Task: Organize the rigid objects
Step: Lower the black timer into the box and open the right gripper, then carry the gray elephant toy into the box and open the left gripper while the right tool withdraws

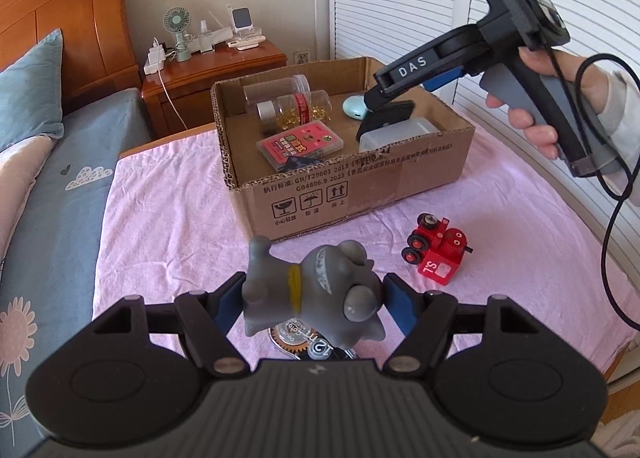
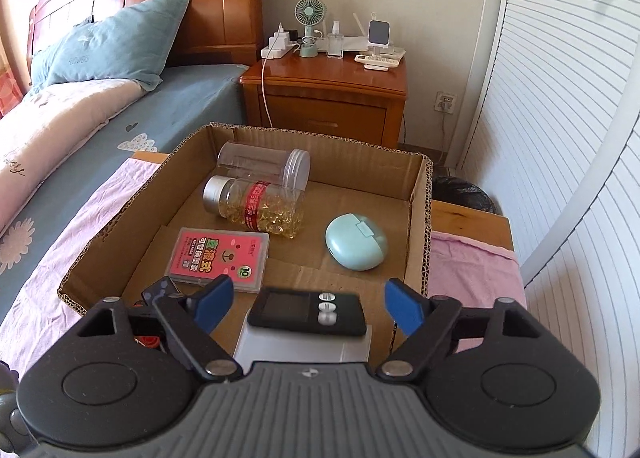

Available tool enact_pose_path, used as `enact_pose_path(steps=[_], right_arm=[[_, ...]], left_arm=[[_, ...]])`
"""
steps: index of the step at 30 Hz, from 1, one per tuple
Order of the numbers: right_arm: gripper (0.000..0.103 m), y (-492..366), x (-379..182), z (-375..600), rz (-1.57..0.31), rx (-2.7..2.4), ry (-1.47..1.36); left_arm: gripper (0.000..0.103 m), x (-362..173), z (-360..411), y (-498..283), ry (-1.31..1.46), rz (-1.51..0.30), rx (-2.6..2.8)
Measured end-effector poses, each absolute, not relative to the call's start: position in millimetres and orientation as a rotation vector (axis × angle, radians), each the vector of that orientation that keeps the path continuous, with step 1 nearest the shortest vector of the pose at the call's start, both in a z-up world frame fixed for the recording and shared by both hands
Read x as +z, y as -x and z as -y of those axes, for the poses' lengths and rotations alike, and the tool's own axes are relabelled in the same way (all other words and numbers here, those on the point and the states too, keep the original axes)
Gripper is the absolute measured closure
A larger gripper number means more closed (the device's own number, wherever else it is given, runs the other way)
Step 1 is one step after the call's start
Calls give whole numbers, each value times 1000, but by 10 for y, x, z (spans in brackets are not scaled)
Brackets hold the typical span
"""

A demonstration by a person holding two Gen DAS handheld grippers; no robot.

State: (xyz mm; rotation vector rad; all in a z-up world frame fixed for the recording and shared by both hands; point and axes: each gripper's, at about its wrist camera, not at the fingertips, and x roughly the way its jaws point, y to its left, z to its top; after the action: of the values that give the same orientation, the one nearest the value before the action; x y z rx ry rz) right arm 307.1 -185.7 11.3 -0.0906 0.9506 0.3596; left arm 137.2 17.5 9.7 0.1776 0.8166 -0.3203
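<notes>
My left gripper [image 1: 312,298] is shut on a grey rubber toy figure [image 1: 316,290] with a yellow collar, held above the pink cloth [image 1: 168,218] in front of the cardboard box [image 1: 360,186]. My right gripper [image 2: 308,304] is open over the box's near right corner, its fingers either side of a black digital timer [image 2: 308,310] that rests on a white plastic case [image 2: 304,346]. The box [image 2: 420,194] also holds a clear jar [image 2: 264,162], a capsule bottle [image 2: 256,202], a pink card case [image 2: 218,258] and a mint green case [image 2: 356,242].
A red toy train [image 1: 438,254] lies on the cloth right of the box. A round tape measure [image 1: 308,342] lies under the grey toy. A wooden nightstand [image 2: 328,98] stands behind the box, the bed [image 2: 100,118] to the left, a white slatted wall [image 2: 560,138] to the right.
</notes>
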Motion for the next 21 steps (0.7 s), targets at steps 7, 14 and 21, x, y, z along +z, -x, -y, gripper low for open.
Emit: enact_pose_path(steps=[7, 14, 21], right_arm=[[0, -2733, 294, 1979, -934, 363, 45], [0, -2338, 413, 2161, -965, 233, 39], [0, -1941, 377, 2338, -975, 164, -12]], left_arm=[[31, 141, -164, -1393, -186, -813, -319], [31, 276, -90, -1500, -189, -816, -342], [30, 465, 114, -1783, -219, -787, -370]])
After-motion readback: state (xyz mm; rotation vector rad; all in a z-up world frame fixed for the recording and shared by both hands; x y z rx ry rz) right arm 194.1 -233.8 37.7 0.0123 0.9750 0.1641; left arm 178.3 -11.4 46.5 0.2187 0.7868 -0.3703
